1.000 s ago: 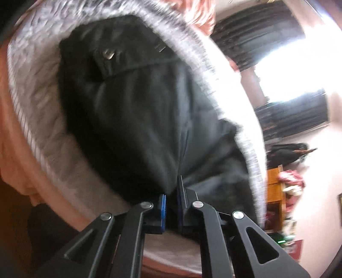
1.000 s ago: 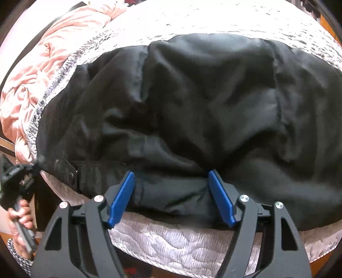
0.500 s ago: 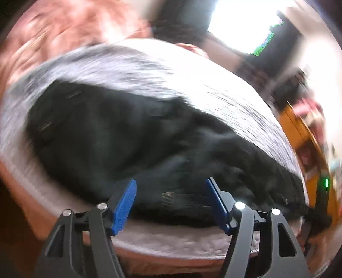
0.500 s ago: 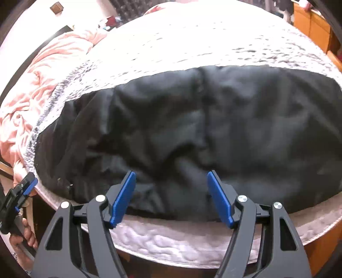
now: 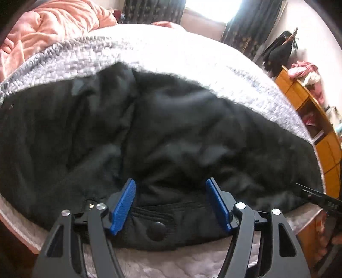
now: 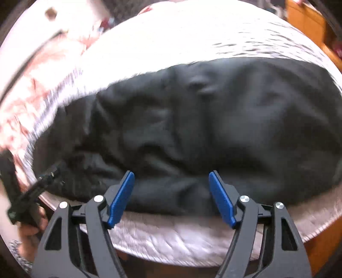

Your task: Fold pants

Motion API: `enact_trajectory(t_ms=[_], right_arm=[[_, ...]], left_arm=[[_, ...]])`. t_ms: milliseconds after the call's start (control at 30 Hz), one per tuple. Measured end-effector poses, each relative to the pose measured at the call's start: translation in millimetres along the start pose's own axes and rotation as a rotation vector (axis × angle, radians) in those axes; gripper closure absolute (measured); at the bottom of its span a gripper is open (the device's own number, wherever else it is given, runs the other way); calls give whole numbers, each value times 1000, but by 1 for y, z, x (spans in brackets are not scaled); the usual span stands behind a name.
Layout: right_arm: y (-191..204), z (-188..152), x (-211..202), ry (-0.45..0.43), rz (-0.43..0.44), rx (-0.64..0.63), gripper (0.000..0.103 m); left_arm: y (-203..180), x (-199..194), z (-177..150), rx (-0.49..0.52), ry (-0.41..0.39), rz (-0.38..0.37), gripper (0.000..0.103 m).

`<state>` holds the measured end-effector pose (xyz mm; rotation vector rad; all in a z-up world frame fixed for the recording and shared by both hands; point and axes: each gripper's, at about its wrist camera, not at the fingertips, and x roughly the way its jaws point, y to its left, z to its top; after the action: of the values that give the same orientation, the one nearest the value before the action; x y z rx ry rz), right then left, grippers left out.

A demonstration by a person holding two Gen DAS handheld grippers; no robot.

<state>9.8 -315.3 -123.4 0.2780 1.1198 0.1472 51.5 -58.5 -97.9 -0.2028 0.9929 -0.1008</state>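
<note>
The black pants (image 5: 171,139) lie spread and wrinkled across the grey quilted bed (image 5: 192,59). My left gripper (image 5: 172,203) is open, its blue pads either side of the waistband with its round button (image 5: 157,229) near the bed's front edge. My right gripper (image 6: 172,196) is open over the near edge of the pants (image 6: 203,128), holding nothing. The left gripper also shows at the left of the right wrist view (image 6: 34,190), and the right gripper at the right edge of the left wrist view (image 5: 316,196).
A pink blanket (image 5: 49,27) is bunched at the far left of the bed. An orange wooden shelf unit (image 5: 316,119) with clothes on it stands to the right. Dark curtains (image 5: 154,10) and a bright window are behind the bed.
My left gripper has let go of the pants, opened and swung round to face the waistband. My right gripper stayed open and pulled back slightly from the pants.
</note>
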Motion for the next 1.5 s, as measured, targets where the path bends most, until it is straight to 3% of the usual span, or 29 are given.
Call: enact_trajectory(t_ms=[167, 300, 400, 533, 600, 633, 700, 767, 833, 900, 967, 1100, 1167, 1233, 1333, 1500], right_arm=[[-105, -19, -58, -102, -2, 262, 24], [-187, -31, -71, -124, -53, 418, 23], [-222, -30, -62, -105, -47, 478, 23], [-249, -24, -47, -148, 65, 533, 17], [-250, -17, -45, -177, 106, 515, 18], [-250, -13, -45, -186, 131, 506, 28], [-246, -5, -35, -189, 205, 506, 33], [-247, 5, -26, -194, 230, 514, 44], [-249, 8, -21, -192, 237, 532, 75], [-253, 7, -28, -231, 321, 566, 86], [-254, 6, -38, -254, 342, 562, 88], [-235, 15, -79, -331, 323, 448, 90], [-229, 13, -91, -352, 261, 428, 90], [-231, 14, -75, -304, 166, 445, 90], [-248, 3, -40, -199, 111, 531, 90], [-226, 8, -59, -251, 84, 491, 90]], left_arm=[[-46, -3, -2, 127, -8, -41, 32], [-76, 19, -8, 178, 35, -53, 32], [-92, 26, -14, 200, 39, -44, 31], [-91, 41, -15, 202, 68, -18, 26], [-88, 45, -13, 196, 70, -20, 26], [-88, 45, -12, 193, 73, -18, 26], [-88, 45, -11, 187, 77, -17, 25], [-86, 45, -10, 179, 77, -15, 25], [-85, 42, -7, 162, 75, -10, 25], [-83, 39, -6, 151, 64, 2, 25], [-78, 37, -3, 154, 38, 45, 25], [-68, 31, 2, 113, -6, 53, 26], [-66, 32, 2, 130, -18, 86, 25], [-67, 45, -3, 175, 19, 106, 24], [-70, 51, -9, 222, 12, 117, 22], [-53, 26, -4, 136, 9, 42, 22]])
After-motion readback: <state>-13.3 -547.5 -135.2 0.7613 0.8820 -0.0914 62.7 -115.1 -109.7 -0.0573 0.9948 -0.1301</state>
